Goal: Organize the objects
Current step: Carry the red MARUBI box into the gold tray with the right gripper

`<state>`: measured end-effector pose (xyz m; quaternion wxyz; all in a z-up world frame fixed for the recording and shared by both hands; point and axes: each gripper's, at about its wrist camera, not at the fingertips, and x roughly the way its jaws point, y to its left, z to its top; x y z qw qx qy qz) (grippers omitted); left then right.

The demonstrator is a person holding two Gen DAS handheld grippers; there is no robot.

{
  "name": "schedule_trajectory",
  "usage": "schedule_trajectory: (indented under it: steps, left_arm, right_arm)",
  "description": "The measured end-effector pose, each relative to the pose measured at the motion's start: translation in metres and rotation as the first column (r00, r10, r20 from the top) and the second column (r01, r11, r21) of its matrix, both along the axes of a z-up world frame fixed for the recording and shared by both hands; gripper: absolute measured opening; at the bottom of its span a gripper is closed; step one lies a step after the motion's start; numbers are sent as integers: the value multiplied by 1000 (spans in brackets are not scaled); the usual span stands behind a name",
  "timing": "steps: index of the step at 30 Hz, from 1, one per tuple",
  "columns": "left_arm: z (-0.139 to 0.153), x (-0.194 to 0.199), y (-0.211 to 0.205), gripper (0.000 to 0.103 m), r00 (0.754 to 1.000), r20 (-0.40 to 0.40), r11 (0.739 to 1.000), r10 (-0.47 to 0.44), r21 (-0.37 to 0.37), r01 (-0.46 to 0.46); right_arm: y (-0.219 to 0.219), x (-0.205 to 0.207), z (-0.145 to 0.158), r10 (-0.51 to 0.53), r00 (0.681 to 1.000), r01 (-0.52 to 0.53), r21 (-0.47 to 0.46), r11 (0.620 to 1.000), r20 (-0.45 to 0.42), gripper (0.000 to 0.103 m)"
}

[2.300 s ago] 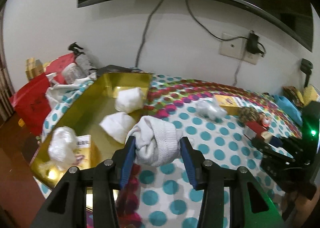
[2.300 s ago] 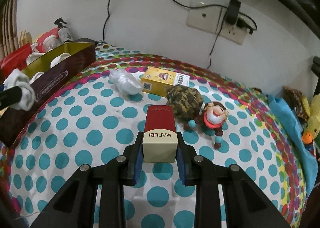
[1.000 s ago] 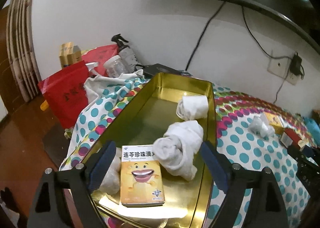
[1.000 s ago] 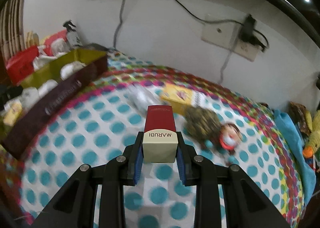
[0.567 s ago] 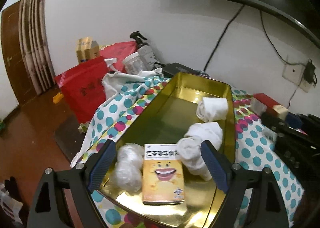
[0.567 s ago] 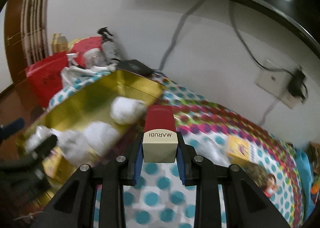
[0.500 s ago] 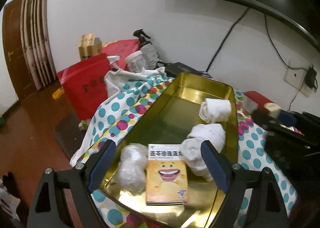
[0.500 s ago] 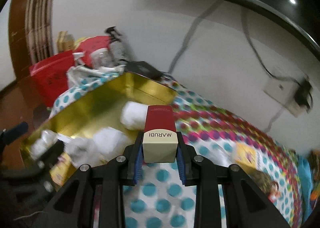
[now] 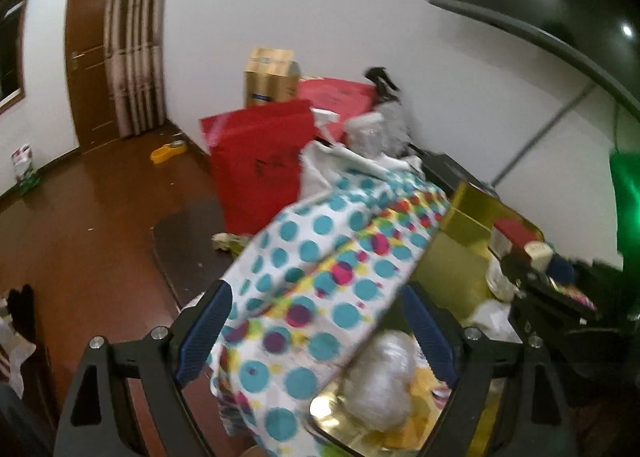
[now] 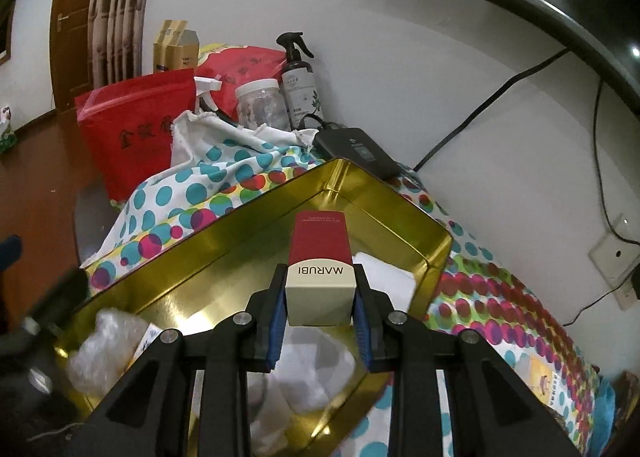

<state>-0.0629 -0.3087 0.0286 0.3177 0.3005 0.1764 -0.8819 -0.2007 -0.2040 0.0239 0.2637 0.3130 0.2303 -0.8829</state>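
My right gripper [image 10: 320, 309] is shut on a red and cream box [image 10: 320, 257] marked MARUBI, held over the open gold tin [image 10: 384, 193]. White rolled cloths [image 10: 312, 369] and a clear plastic bundle [image 10: 104, 337] lie in the tin. My left gripper [image 9: 316, 329] is open with nothing held, over the dotted cloth [image 9: 320, 241] at the table's left edge, just beside the tin [image 9: 472, 217]. The left wrist view shows the right gripper [image 9: 536, 257] with the box [image 9: 516, 231] at the right, and the plastic bundle [image 9: 380, 381] low in the tin.
Red bags [image 10: 132, 129], a spray bottle [image 10: 298, 85], a clear jar [image 10: 260, 105] and a black adapter [image 10: 356, 149] crowd behind the tin. A yellow box [image 10: 552, 385] lies on the cloth at the right. Brown floor [image 9: 80, 217] and a door [image 9: 88, 57] lie left of the table.
My left gripper let go of the white rolled cloth in the tin and swung left, off its edge. My right gripper carried the box from mid-table to above the tin.
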Motion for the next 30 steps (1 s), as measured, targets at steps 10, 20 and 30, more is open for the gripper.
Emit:
schedule_trajectory:
  steps: [10,20,30]
  left_arm:
    - [-5,-1,-3,89,1000,16,1000,2,2,-2]
    - [4,-7,23,89,989,-70,991,-131,-16,130]
    - [14,-16,116,89,923,-65,913,-380,-189,363]
  right_arm:
    - [-8,-14,-16,7,999,-6,-5,1000,47,48]
    - [68,-12,-10,-149,988,147,-55,988,-34,82]
    - [236,-18,-21,-391,915,404,-232,885,103,88]
